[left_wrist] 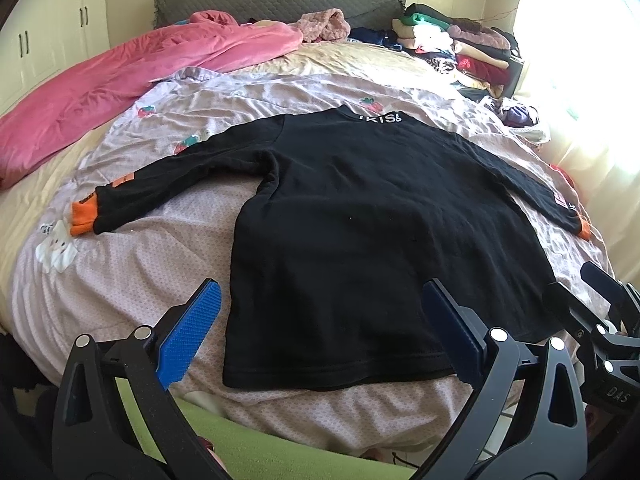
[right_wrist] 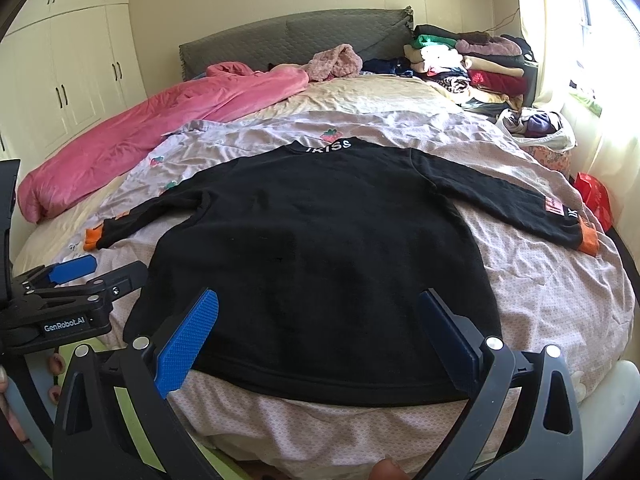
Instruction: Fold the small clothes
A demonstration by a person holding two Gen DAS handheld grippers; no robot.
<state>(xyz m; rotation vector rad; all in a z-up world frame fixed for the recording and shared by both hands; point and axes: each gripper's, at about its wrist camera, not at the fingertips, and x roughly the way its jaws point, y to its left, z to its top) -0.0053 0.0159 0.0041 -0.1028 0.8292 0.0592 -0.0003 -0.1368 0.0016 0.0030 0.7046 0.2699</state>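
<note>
A small black long-sleeved sweater [left_wrist: 360,216] with orange cuffs lies flat on the bed, hem towards me, sleeves spread to both sides; it also shows in the right wrist view [right_wrist: 320,248]. My left gripper [left_wrist: 324,332] is open and empty, hovering over the hem's left part. My right gripper [right_wrist: 320,340] is open and empty over the hem's middle. The right gripper appears at the left view's right edge [left_wrist: 600,304], the left gripper at the right view's left edge [right_wrist: 80,276].
The sweater rests on a pinkish patterned sheet [left_wrist: 160,272]. A pink quilt [left_wrist: 120,80] lies at back left. Stacked folded clothes [right_wrist: 472,64] sit at back right by the grey headboard [right_wrist: 296,36]. A red bag [right_wrist: 596,196] lies at the bed's right edge.
</note>
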